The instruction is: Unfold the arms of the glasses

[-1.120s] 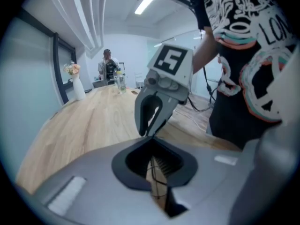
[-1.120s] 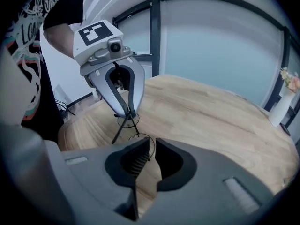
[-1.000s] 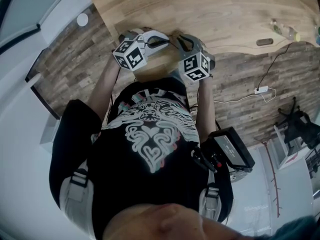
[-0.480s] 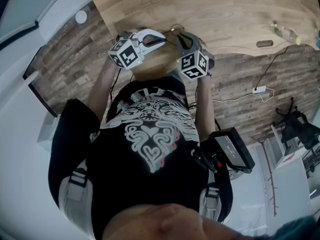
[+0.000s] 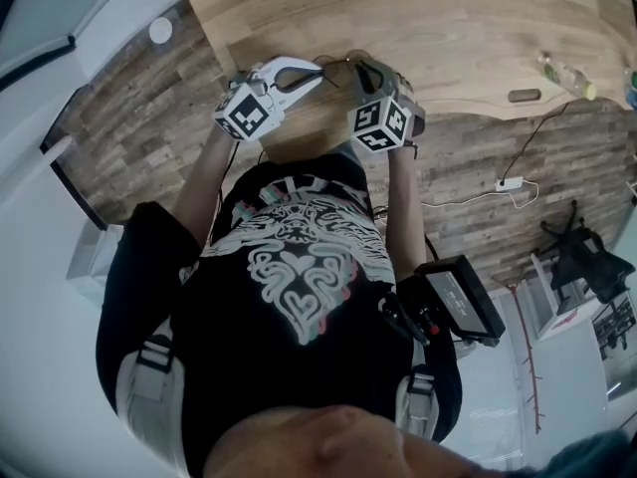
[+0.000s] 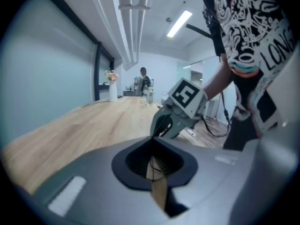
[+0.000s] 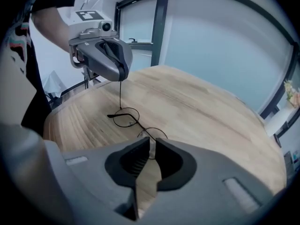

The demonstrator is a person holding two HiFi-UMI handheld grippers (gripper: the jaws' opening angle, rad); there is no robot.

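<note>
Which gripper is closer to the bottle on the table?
Right. Both grip the glasses; the right gripper is on the side toward the bottle, the left gripper farther off.

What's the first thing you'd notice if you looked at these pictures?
Thin round wire glasses are pinched between two grey grippers over a big wooden table. The left gripper holds one arm upright, and the right gripper clamps the other end. In the head view, a black-and-white marker cube stands out on each gripper.
</note>
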